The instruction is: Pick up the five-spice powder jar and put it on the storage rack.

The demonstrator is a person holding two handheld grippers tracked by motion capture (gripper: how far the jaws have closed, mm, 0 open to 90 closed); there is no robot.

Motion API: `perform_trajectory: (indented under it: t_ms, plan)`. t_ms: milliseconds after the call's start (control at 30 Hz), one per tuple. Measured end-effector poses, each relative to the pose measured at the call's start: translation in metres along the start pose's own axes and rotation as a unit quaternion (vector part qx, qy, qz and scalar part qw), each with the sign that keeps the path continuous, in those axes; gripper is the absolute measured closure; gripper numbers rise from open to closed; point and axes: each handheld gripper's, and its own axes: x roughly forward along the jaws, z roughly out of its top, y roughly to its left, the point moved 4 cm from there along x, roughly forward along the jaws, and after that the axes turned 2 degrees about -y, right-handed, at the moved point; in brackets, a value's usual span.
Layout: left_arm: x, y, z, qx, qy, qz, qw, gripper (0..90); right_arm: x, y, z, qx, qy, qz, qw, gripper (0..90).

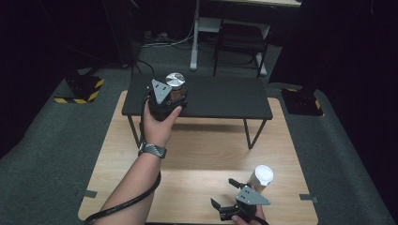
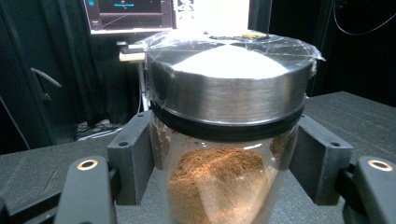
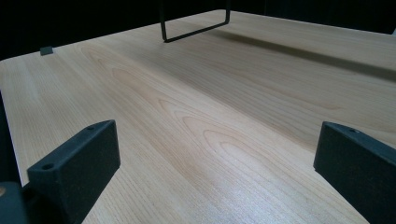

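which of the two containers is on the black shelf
The metal-lidded jar of brown powder, clamped by the left gripper. The white-lidded container stands on the wooden table.

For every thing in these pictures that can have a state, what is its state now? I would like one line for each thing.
Glass jar: upright on the black shelf, lid on, partly filled with brown powder.
Metal lid: seated on the jar, covered with clear film.
Left gripper: shut on the jar.
Right gripper: open, empty, low over the wooden table.
White cup: upright on the table beside the right gripper; touching or apart, I cannot tell.
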Motion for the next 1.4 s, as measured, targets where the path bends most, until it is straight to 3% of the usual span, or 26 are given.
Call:
perform_trajectory:
  t_ms: [500,1400]
  plan:
    - [0.011,-0.001,-0.002,-0.003,0.009,-0.001,1.0000,31.1,0.000,0.000,0.000,-0.002,0.001,0.002,1.0000,0.0]
    - [0.014,0.000,-0.002,-0.007,0.012,-0.005,0.9999,30.9,0.000,0.001,0.000,-0.004,0.001,0.001,1.0000,0.0]
